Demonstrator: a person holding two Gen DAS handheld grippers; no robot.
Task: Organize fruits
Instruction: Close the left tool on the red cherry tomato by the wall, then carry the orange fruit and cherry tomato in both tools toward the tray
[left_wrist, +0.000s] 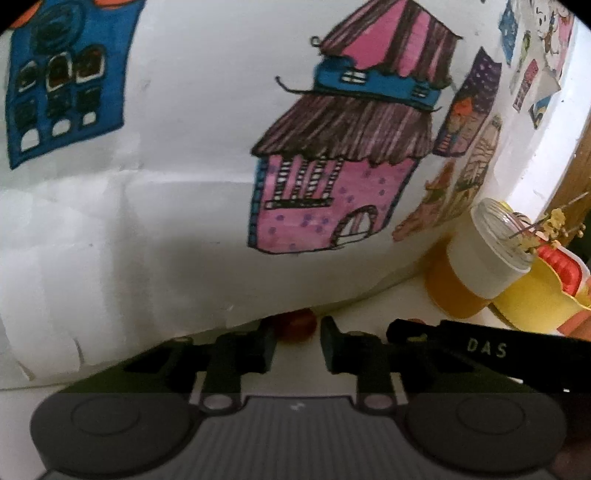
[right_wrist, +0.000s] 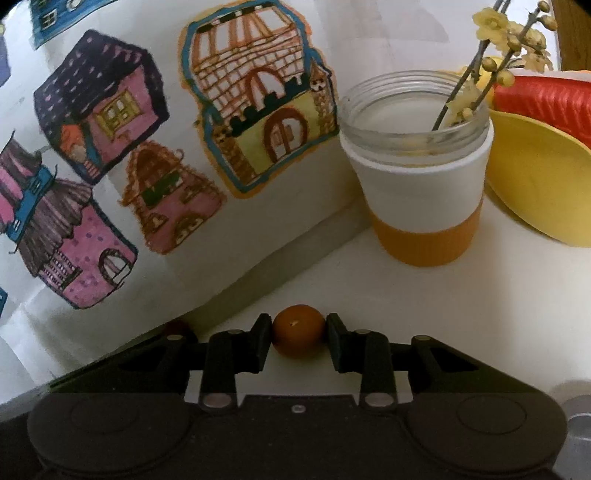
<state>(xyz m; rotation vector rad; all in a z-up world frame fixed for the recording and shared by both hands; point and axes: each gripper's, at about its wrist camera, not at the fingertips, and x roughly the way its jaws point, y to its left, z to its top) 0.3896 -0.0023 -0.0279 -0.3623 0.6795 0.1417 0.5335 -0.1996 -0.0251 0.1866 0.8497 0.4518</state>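
Note:
In the right wrist view my right gripper (right_wrist: 298, 336) is shut on a small round orange fruit (right_wrist: 298, 330), both fingers touching its sides just above the white table. In the left wrist view my left gripper (left_wrist: 297, 341) is open and low over the table, with a small reddish fruit (left_wrist: 297, 326) lying just beyond its fingertips against the wall. The right gripper's black body (left_wrist: 480, 345) reaches in from the right beside the left one. A yellow bowl (right_wrist: 543, 184) stands at the far right; it also shows in the left wrist view (left_wrist: 532, 299).
A white wall with coloured house drawings (right_wrist: 258, 110) rises close behind the table. A glass jar in a white and orange sleeve (right_wrist: 421, 173) holds a twig with yellow blossoms (right_wrist: 513, 37). A red ribbed object (right_wrist: 543, 99) lies behind the bowl.

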